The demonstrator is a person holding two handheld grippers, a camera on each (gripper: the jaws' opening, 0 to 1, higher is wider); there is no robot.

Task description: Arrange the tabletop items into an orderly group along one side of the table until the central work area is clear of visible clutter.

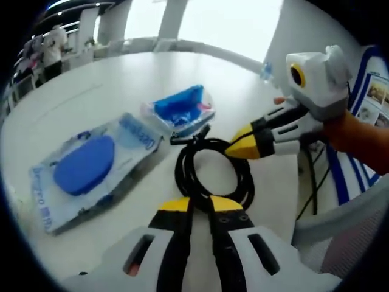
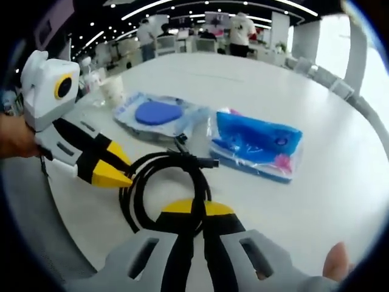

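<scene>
A coiled black cable (image 1: pixel 213 167) lies on the white table (image 1: pixel 97 91), close to the near edge. My left gripper (image 1: pixel 202 205) is shut on the coil's near side, its yellow tips pressed around the strands. The right gripper (image 1: pixel 238 148) comes in from the right and pinches the coil's right side. In the right gripper view the cable (image 2: pixel 164 182) runs between the yellow tips of my right gripper (image 2: pixel 197 212), which are shut on it. The left gripper (image 2: pixel 118 174) meets the coil from the left.
Behind the cable lie a clear pack holding a round blue pad (image 1: pixel 85 164) (image 2: pixel 158 114) and a pouch with a blue item (image 1: pixel 179 109) (image 2: pixel 255 143). A paper cup (image 2: pixel 112 91) stands at the table's edge. A chair (image 1: pixel 346 225) is at the right. People stand far off.
</scene>
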